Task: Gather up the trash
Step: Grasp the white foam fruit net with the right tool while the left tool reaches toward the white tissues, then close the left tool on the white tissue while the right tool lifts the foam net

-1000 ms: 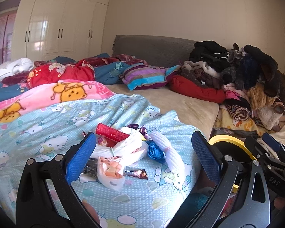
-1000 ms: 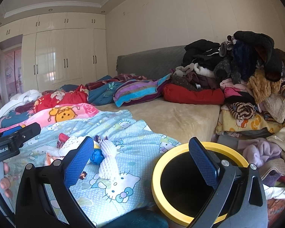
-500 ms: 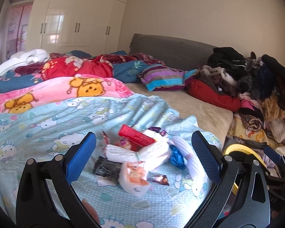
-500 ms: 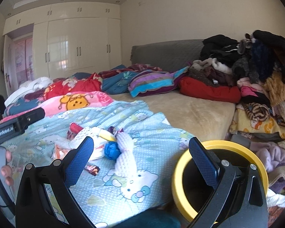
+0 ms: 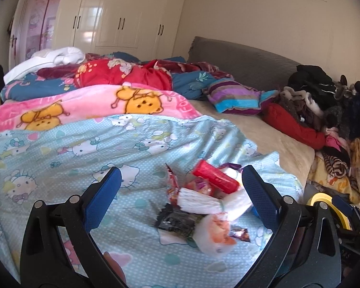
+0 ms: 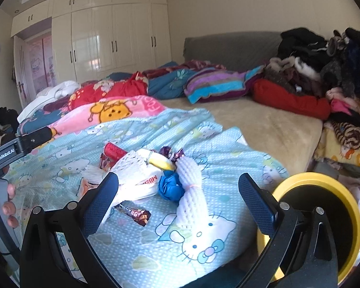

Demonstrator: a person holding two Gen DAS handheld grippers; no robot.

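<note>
A heap of trash lies on the light blue cat-print quilt [image 5: 60, 148]. It holds a red wrapper tube [image 5: 214, 178], white foam netting [image 5: 199, 201], a dark snack wrapper [image 5: 177, 219], a white and orange pack [image 5: 214, 236], a crumpled blue wrapper [image 6: 171, 187], a long white foam net [image 6: 192, 192], a banana peel [image 6: 162, 163] and a brown candy bar wrapper [image 6: 134, 213]. My left gripper [image 5: 180, 190] is open just short of the heap. My right gripper [image 6: 178, 195] is open too, nearer the foam net. The yellow-rimmed bin [image 6: 324, 225] stands beside the bed at right.
Pink, red and striped bedding [image 5: 122, 100] covers the far half of the bed. A tall pile of clothes [image 6: 328, 72] sits at the right. White wardrobes [image 6: 112, 40] line the back wall. A hand [image 6: 8, 206] holds the left gripper's handle at the right wrist view's left edge.
Both grippers have swung left and come closer to the trash heap. The bin has slid toward the right edge in both views. Both stay open.
</note>
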